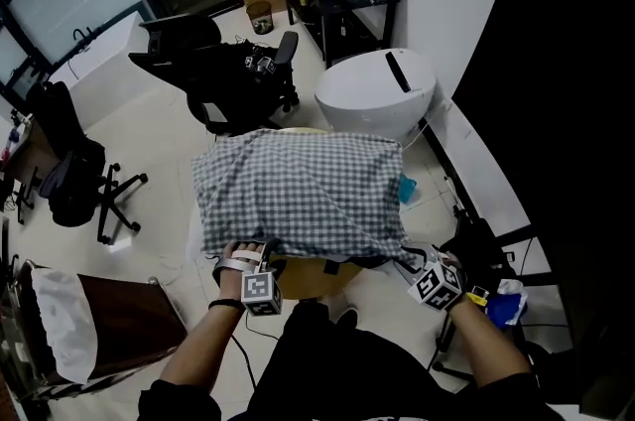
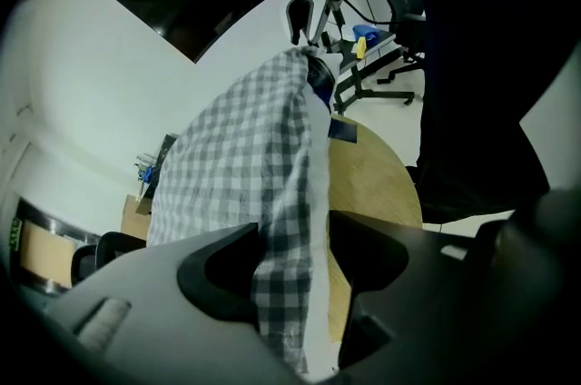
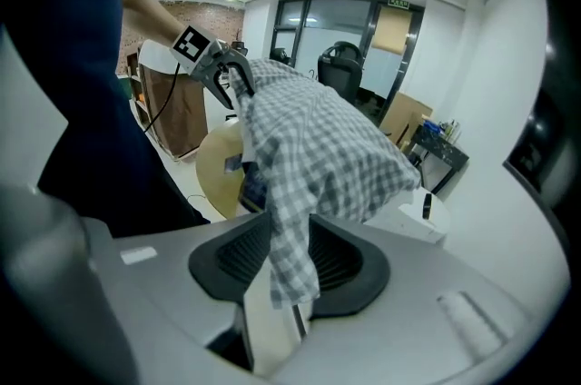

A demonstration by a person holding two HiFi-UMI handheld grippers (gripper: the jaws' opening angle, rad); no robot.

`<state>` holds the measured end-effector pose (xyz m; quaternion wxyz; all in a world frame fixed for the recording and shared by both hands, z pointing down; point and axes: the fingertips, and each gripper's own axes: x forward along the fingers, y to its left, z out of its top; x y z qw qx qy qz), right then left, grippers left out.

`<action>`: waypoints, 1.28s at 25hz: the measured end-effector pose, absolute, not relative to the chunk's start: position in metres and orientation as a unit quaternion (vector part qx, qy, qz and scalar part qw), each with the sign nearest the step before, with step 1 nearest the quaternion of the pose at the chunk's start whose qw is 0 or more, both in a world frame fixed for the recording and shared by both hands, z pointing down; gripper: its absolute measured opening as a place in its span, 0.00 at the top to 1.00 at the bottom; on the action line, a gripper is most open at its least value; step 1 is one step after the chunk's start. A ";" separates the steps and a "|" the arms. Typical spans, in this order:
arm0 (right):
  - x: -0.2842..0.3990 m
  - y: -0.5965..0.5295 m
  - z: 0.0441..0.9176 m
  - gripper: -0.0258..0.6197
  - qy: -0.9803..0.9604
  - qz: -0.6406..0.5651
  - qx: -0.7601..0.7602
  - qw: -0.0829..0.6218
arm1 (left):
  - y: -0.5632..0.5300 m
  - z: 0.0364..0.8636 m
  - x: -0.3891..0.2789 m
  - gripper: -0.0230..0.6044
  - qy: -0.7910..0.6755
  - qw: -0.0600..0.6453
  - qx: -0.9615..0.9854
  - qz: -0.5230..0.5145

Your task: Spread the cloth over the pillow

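Nearest the person, at the near rim of the round light-wood counter (image 1: 319, 278), the left hand-held gripper (image 1: 253, 272) has its jaws apart. A corner of the grey-and-white checked cloth (image 1: 298, 191) runs between them, but as far as its own view shows it is not pinched, so I read this gripper as released. At the same rim, further to the right, the right hand-held gripper (image 1: 434, 278) is clenched. Its ribbed pads grasp the cloth's other near corner, and a short tail of cloth hangs out behind them.

Over the middle of the counter the cloth lies across the pillow, which shows only as a plump form underneath. The far edge and both sides look draped down. The near edge is bunched where the two corners are gathered, with a dark gap under it above the counter's wood.

Beyond the far side of the counter stand a white rounded plastic unit (image 1: 377, 91) and a black office chair (image 1: 213, 76), both well apart from the work.

The step in hand seems to be the last one, setting down the near edge and letting go. The next move calls for the right jaws to part too. Both grippers should then draw back towards the person, low and straight, so the corners slide out without dragging the cloth off the pillow. A light tug outward before release would flatten the bunched hem.
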<state>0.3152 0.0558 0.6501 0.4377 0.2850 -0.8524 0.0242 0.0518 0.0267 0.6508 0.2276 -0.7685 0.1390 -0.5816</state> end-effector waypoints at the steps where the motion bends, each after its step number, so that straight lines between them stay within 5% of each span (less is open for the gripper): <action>1: 0.315 0.059 0.656 0.74 -0.850 0.026 0.284 0.442 | 0.027 0.654 0.050 0.58 0.140 0.228 -0.766 -0.585; 5: 0.324 0.063 0.676 0.74 -0.835 0.030 0.296 0.463 | 0.024 0.656 0.049 0.67 0.143 0.237 -0.758 -0.590; 10: 0.337 0.065 0.692 0.73 -0.815 0.023 0.306 0.492 | 0.023 0.642 0.044 0.96 0.149 0.250 -0.755 -0.587; 18: 0.338 0.076 0.698 0.76 -0.810 0.017 0.307 0.499 | 0.036 0.611 0.031 0.96 0.147 0.263 -0.761 -0.575; 21: 0.332 0.080 0.697 0.94 -0.816 0.014 0.305 0.492 | 0.039 0.600 0.026 0.96 0.151 0.267 -0.764 -0.567; 32: 0.320 0.120 0.640 0.94 -0.841 -0.039 0.282 0.461 | 0.058 0.570 0.009 0.96 0.120 0.296 -0.758 -0.569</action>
